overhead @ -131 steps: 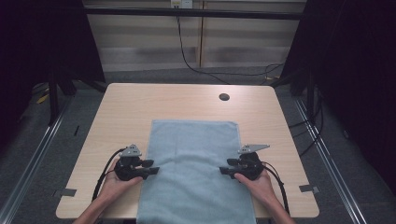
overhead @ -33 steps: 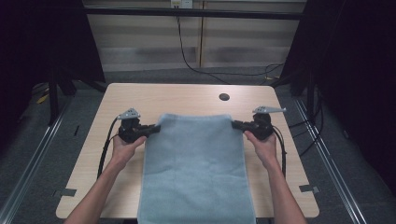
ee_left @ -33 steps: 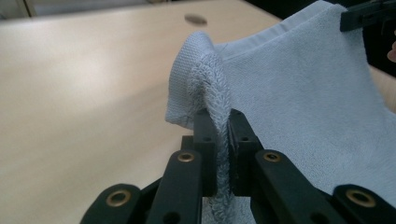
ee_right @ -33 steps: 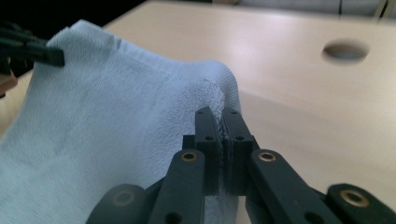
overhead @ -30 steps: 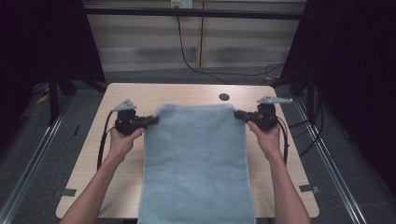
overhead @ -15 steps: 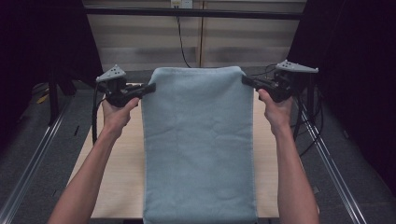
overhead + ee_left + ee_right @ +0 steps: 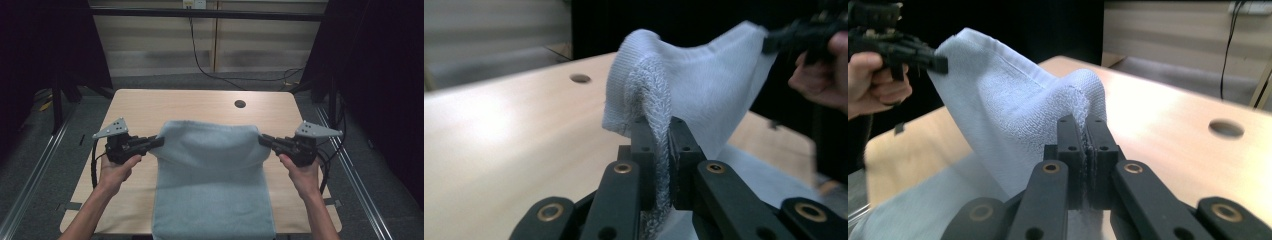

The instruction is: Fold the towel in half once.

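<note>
While I hold both grippers lifted off the wooden table, a pale blue towel spans the gap between them. My left gripper is clamped on the towel's far left corner; in the left gripper view the terry cloth is squeezed between the two black jaws and bulges up just ahead of them. My right gripper is closed the same way on the far right corner — its own view shows fabric pinched flat in the jaw line, folding over beyond the tips.

Between the grippers the held edge sags a little and arches forward, while the rest of the towel trails back toward me, lying on the table and hanging over its near edge.

Ahead of the right gripper a round hole sits in the tabletop, well apart from the cloth. Beyond the table a black cable runs down the back wall — nothing lies between the grippers and the table surface but the towel itself.
</note>
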Demonstrator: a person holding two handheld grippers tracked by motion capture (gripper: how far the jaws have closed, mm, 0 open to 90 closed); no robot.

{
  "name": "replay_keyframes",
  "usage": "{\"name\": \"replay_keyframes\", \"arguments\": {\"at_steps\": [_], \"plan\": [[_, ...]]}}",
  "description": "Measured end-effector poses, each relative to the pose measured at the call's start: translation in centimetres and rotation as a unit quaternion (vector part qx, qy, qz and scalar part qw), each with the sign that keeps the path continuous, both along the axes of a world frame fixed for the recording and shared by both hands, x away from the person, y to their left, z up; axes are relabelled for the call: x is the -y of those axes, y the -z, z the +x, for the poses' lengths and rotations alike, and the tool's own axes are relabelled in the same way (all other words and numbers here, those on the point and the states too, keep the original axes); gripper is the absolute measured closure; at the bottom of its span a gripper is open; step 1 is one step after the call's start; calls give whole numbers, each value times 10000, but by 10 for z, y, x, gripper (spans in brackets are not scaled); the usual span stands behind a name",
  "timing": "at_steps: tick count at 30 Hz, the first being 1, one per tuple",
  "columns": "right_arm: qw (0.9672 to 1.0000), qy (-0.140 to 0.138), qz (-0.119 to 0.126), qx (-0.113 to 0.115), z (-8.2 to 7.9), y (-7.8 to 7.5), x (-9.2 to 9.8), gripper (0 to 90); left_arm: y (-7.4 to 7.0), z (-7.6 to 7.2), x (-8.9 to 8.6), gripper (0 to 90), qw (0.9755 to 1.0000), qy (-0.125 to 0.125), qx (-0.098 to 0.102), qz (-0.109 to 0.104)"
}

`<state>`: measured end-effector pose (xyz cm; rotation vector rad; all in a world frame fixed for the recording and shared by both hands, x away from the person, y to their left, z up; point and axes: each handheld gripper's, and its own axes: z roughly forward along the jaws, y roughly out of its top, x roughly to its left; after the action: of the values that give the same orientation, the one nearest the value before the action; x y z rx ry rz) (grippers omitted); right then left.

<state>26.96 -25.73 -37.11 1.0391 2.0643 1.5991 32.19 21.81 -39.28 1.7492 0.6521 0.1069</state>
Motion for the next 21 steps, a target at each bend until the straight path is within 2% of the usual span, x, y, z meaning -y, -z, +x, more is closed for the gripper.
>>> {"name": "replay_keyframes", "arguments": {"at_steps": [3, 5, 7, 10, 11, 12, 13, 14, 16, 18, 19, 21], "plan": [[9998, 44, -61, -181, -15, 14, 5, 871, 10, -17, -2, 845, 9999, 106, -114, 10], [9994, 20, -104, -315, -25, 22, 6, 871, 14, -32, -3, 845, 9997, 161, -106, 173], [9988, -37, -175, -450, -36, 29, 6, 871, 21, -47, -5, 844, 9989, 248, -231, 335], [9959, -173, -407, -795, -56, 50, 1, 870, 39, -64, -3, 844, 9969, 353, -477, 508], [9944, -202, -468, -929, -61, 58, -1, 871, 48, -68, -1, 844, 9954, 449, -604, 598], [9929, -221, -524, -1043, -66, 66, -3, 870, 54, -71, 2, 844, 9939, 491, -636, 753], [9915, -274, -555, -1145, -69, 72, -5, 870, 66, -75, 6, 844, 9906, 545, -793, 976], [9883, -364, -657, -1325, -73, 82, -8, 870, 74, -78, 8, 844, 9879, 614, -931, 1078], [9823, -442, -881, -1593, -80, 97, -14, 870, 88, -82, 9, 844, 9840, 670, -1097, 1234], [9789, -465, -983, -1728, -82, 107, -15, 870, 97, -82, 8, 841, 9806, 735, -1194, 1369], [9758, -459, -1003, -1887, -82, 112, -15, 870, 102, -81, 9, 842, 9786, 755, -1252, 1450], [9714, -468, -1188, -2004, -78, 120, -18, 870, 109, -77, 9, 841, 9763, 794, -1337, 1506]]}}
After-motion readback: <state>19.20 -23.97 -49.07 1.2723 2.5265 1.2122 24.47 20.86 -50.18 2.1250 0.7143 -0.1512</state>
